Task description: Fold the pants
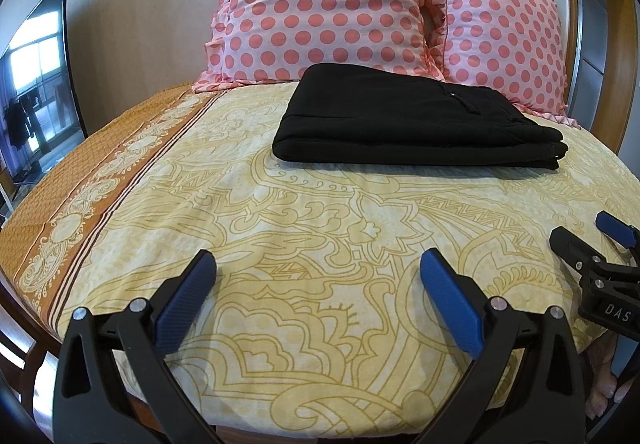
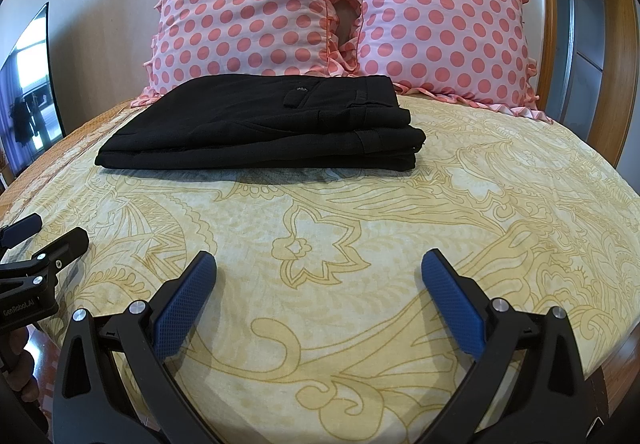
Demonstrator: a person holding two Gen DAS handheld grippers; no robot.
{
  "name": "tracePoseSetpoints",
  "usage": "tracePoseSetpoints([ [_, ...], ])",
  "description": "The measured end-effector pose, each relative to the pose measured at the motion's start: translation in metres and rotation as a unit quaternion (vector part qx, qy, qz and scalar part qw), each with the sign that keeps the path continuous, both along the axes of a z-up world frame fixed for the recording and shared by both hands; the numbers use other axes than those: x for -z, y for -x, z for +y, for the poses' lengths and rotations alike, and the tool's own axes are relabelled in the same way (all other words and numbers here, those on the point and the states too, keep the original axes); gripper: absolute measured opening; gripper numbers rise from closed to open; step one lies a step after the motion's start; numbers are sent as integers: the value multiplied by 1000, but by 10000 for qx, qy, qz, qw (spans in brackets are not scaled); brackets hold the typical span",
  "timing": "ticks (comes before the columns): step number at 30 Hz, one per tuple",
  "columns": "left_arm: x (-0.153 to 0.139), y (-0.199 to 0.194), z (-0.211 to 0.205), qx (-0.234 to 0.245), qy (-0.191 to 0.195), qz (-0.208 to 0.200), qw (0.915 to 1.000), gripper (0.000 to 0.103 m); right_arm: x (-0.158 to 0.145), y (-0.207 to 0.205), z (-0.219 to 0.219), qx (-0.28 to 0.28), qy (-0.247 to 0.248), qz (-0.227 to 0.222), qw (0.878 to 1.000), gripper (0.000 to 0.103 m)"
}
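We hold the left gripper [image 1: 318, 264] and the right gripper [image 2: 319, 264] low over the near edge of the bed [image 2: 480, 204], side by side and well apart from the cloth, each with its jaws spread wide and nothing between them; we judge this a resting stance, since the pants [image 2: 256, 124] lie far up the bed as a compact black stack of several layers, edges roughly squared, a buttoned pocket flap uppermost, just in front of the pillows [image 2: 256, 4]; so the folding looks finished, or nearly, and the empty hands seem drawn back to leave the stack alone; in the left view the pants [image 1: 416, 124] sit right of centre, the other gripper showing at the right edge; the bed carries a pale yellow sheet with ochre scrollwork and an orange patterned border [image 1: 100, 180] along its left side, lying smooth with few wrinkles; two pink pillows with coral dots and frilled edges lean against a plain wall; a dark screen [image 1: 40, 76] at left reflects a bright window; a wooden frame [image 2: 612, 64] curves at right.
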State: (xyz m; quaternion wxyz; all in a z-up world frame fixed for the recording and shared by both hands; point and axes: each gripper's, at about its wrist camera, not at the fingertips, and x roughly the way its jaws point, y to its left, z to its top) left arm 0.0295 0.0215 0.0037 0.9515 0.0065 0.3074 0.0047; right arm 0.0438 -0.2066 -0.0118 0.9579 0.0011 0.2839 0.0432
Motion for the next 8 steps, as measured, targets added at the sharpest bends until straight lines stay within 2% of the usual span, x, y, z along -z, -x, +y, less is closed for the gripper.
tracePoseSetpoints([
  [8,-1,-1,1,20,-4,35,10000,101,0,0,0,3,-1,-6,10000,102],
])
